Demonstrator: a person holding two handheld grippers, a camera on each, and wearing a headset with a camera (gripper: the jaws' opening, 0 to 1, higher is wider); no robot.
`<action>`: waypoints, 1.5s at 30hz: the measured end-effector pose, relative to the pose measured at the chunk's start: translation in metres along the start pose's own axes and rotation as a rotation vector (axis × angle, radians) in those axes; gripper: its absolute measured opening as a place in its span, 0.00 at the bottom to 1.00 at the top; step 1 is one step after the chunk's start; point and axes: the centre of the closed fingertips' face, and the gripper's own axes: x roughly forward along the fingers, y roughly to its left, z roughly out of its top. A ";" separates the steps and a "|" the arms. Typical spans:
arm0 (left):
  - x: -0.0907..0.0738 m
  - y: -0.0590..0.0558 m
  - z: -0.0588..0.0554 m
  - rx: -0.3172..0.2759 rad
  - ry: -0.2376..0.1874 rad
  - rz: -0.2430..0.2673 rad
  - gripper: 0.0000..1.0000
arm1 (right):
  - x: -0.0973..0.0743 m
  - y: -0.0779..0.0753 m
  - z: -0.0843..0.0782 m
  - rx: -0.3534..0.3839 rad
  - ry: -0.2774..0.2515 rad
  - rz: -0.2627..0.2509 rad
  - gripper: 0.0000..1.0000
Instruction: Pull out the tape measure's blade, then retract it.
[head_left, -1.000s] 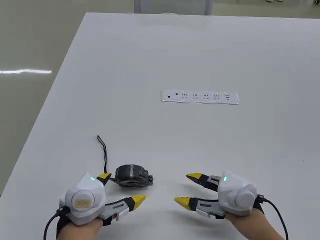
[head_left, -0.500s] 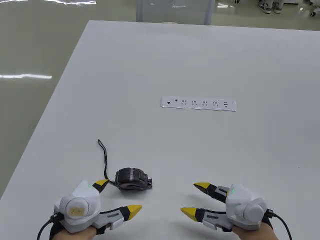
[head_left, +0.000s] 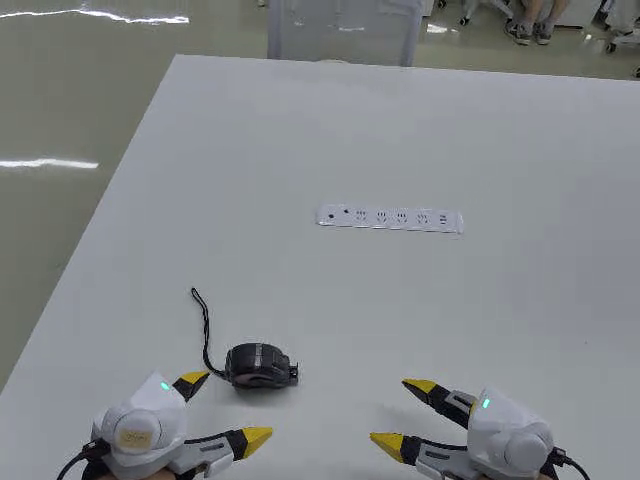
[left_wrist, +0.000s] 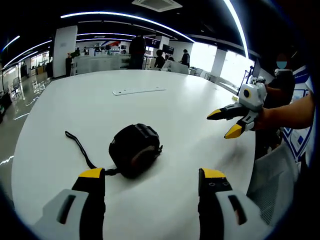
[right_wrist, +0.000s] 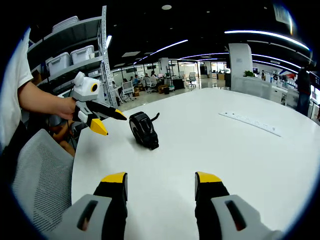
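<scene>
A black tape measure lies on the white table near its front edge, its blade retracted, and its thin black wrist cord trails away from me. My left gripper is open just in front of it, touching nothing. In the left gripper view the tape measure sits ahead between the yellow-tipped fingers, with the right gripper beyond. My right gripper is open and empty, to the right of the tape measure. The left gripper comes into the right gripper view from the left.
A white power strip lies flat in the middle of the table. The table's left edge drops to a glossy floor. People stand at the far side of the room. Shelving with bins rises behind the left hand.
Both grippers have drawn back toward me, and a gap has opened between the left gripper and the tape measure. The head camera has tilted up slightly.
</scene>
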 end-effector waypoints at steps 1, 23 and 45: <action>-0.002 0.000 0.000 -0.001 -0.002 0.002 0.75 | -0.002 0.000 0.000 -0.003 0.002 -0.003 0.54; -0.037 0.000 -0.022 -0.032 -0.008 0.021 0.76 | -0.039 0.001 -0.007 0.031 -0.007 -0.069 0.58; -0.049 -0.003 -0.021 -0.048 -0.029 0.028 0.76 | -0.065 0.005 -0.010 0.055 -0.029 -0.117 0.59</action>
